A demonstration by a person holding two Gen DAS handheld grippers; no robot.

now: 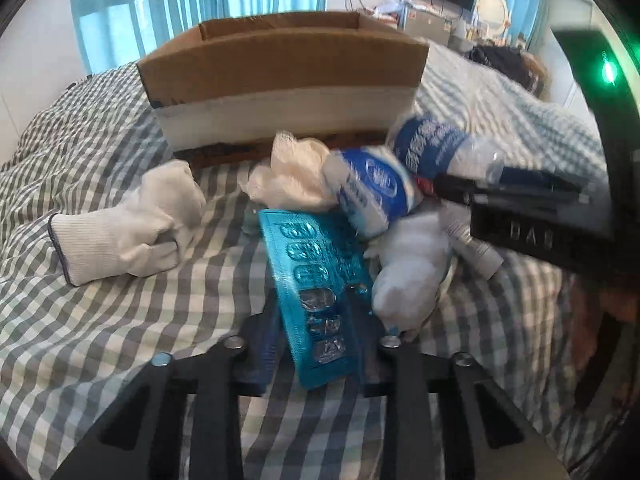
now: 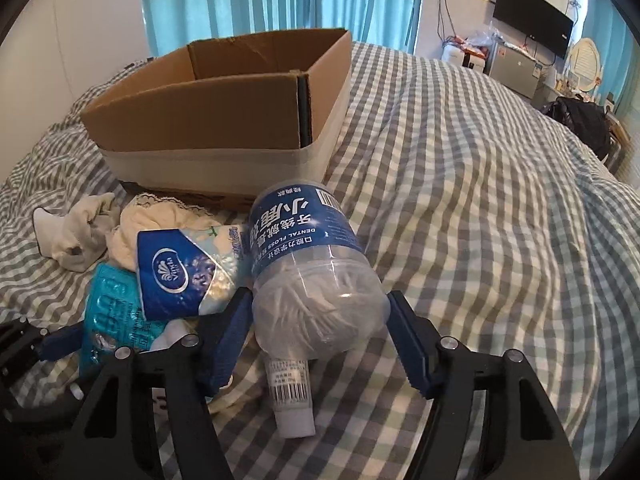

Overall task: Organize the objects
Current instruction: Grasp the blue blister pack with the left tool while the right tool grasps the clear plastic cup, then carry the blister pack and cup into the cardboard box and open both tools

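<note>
A cardboard box [image 1: 280, 76] [image 2: 224, 120] stands open on the checked bed. In front of it lies a pile: a teal blister pack [image 1: 316, 292] [image 2: 116, 308], a blue tissue packet [image 1: 368, 192] [image 2: 180, 272], a clear dental floss jar [image 2: 312, 268] [image 1: 432, 148], a white tube [image 2: 292, 392], white cloths [image 1: 288, 176]. My left gripper [image 1: 320, 344] is shut on the teal blister pack. My right gripper [image 2: 320, 308] has its blue fingers on both sides of the floss jar's clear end, seemingly touching it.
A white glove [image 1: 132, 228] [image 2: 76, 236] lies left of the pile. The right gripper's black body [image 1: 532, 216] reaches in from the right in the left wrist view. A TV, cabinet and bag [image 2: 580, 120] stand beyond the bed.
</note>
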